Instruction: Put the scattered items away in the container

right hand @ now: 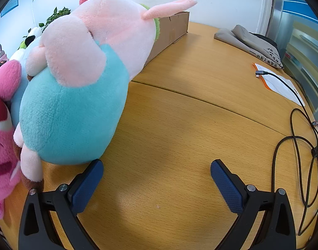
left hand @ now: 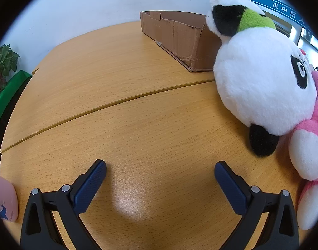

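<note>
- Hovering low over the wooden counter (left hand: 150,125), the left gripper (left hand: 160,169) has its jaws spread wide with nothing between them.
- At the right of the left wrist view, a panda toy (left hand: 261,83) lies on its side, touching a pink plush toy (left hand: 313,145) at the right edge.
- A cardboard box (left hand: 175,35) sits at upper centre, just behind the panda toy.
- In the right wrist view, the right gripper (right hand: 157,167) also has wide, empty jaws.
- A pink and teal plush toy (right hand: 75,87) fills the left half, its body just beside the left finger.
- A black cable (right hand: 300,137) loops at the right edge, near a folded grey cloth (right hand: 248,39).
</note>
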Demonstrator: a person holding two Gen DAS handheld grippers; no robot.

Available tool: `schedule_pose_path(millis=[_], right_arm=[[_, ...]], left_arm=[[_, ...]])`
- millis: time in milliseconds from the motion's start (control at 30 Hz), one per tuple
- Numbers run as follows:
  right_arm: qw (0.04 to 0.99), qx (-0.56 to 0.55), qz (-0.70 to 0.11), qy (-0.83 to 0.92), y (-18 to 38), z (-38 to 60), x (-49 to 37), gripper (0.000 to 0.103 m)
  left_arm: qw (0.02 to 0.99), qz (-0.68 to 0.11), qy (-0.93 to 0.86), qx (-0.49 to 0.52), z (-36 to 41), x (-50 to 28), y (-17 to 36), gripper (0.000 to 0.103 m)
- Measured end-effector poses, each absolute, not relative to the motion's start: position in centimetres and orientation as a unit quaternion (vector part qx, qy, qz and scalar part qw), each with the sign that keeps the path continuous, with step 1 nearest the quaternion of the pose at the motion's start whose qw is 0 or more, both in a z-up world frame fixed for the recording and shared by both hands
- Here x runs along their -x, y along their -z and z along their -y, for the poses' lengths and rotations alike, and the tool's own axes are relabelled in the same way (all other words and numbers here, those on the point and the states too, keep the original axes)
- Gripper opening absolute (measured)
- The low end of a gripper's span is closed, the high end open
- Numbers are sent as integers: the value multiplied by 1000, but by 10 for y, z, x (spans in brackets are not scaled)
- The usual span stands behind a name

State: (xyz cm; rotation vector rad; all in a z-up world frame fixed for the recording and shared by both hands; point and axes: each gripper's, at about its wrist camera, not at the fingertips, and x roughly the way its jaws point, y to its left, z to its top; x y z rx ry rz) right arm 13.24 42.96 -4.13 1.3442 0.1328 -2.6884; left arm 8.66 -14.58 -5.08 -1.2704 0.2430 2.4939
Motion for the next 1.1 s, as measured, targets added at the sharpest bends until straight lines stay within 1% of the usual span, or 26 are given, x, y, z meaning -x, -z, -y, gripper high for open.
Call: schedule_pose_path(millis=[933, 1000, 1100], right_arm=[[64, -447, -43, 891, 41, -430, -131, 103], [47, -448, -31, 892, 41, -429, -129, 103], [-13, -450, -2, 893, 41, -424, -138, 103]], left_arm=[[168, -88, -875, 446, 145, -86, 51, 103], [168, -88, -875, 446, 145, -86, 51, 103], [166, -87, -875, 446, 145, -86, 50, 103]])
